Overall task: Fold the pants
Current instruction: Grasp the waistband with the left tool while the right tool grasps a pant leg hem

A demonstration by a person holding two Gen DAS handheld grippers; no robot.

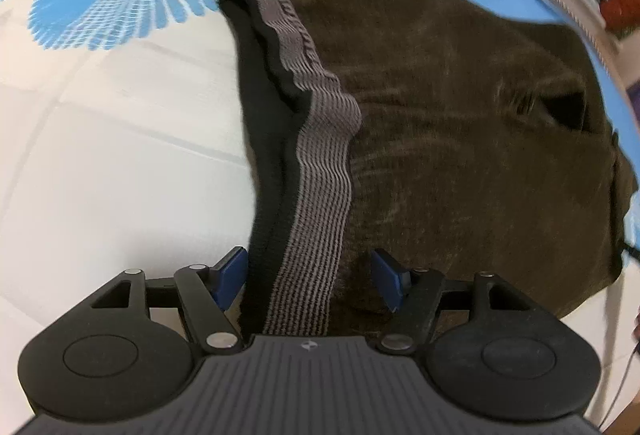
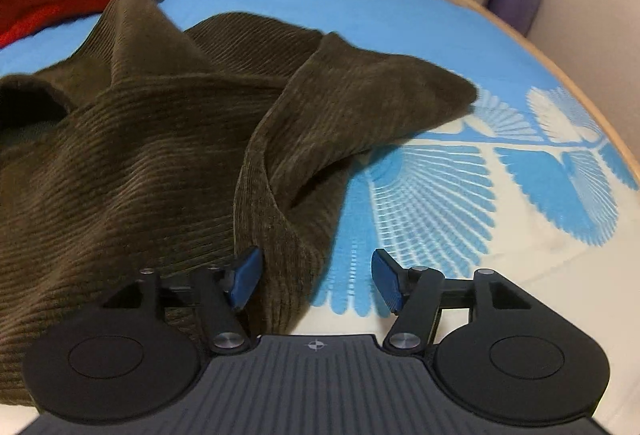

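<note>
Here, pants (image 2: 140,155) edge amid parted claws (image 2: 316,279)

right tool (image 2: 314,279): jaws apart | pants (image 2: 140,155) fold between pads, rumpled | bedsheet (image 2: 460,195)

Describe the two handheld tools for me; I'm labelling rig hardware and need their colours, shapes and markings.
Both look alike. The left tool and right tool each have two blue ribbed finger pads on black linkage arms with silver pivot pins, flanked by two round black discs. The central body is dark grey with lengthwise ribs and a small crosshair mark. No cables or sleeves show.
</note>
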